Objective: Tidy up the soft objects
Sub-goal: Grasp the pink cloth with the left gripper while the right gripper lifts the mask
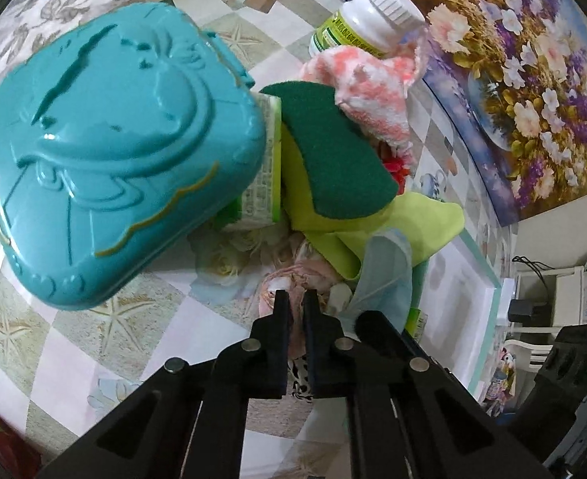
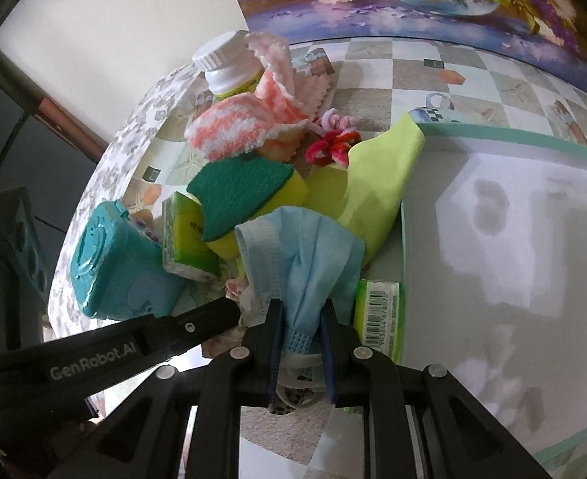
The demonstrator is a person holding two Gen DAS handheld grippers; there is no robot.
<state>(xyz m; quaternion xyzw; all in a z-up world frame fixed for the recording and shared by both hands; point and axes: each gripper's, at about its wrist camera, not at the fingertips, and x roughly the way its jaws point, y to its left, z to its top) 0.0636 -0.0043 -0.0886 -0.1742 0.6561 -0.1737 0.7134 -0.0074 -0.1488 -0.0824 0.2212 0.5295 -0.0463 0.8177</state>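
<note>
Right gripper (image 2: 299, 329), jaws clamped on the bunched lower edge of a blue face mask (image 2: 313, 255) — a light, limp, pleated item that drapes and will trail when lifted; the gathered edge or an ear loop gives the surest hold, judged from its folds. The mask lies at the near edge of a heap on the tiled tablecloth (image 1: 54, 343), just beside a white tray (image 2: 512, 239) with a teal rim — the tray's visible floor is bare. Left gripper (image 1: 296, 299), jaws together; pale pink fabric (image 1: 293, 275) lies at its tips, though whether it is pinched cannot be told. Behind: a green-and-yellow scouring sponge (image 1: 333, 151), compressible; a lime cloth (image 1: 421, 215), floppy; a pink-and-white knitted piece (image 1: 373, 92), stretchy. Rigid neighbours: a teal plastic case (image 1: 113, 151), closed, contents hidden, and a capped white bottle (image 1: 369, 16).
</note>
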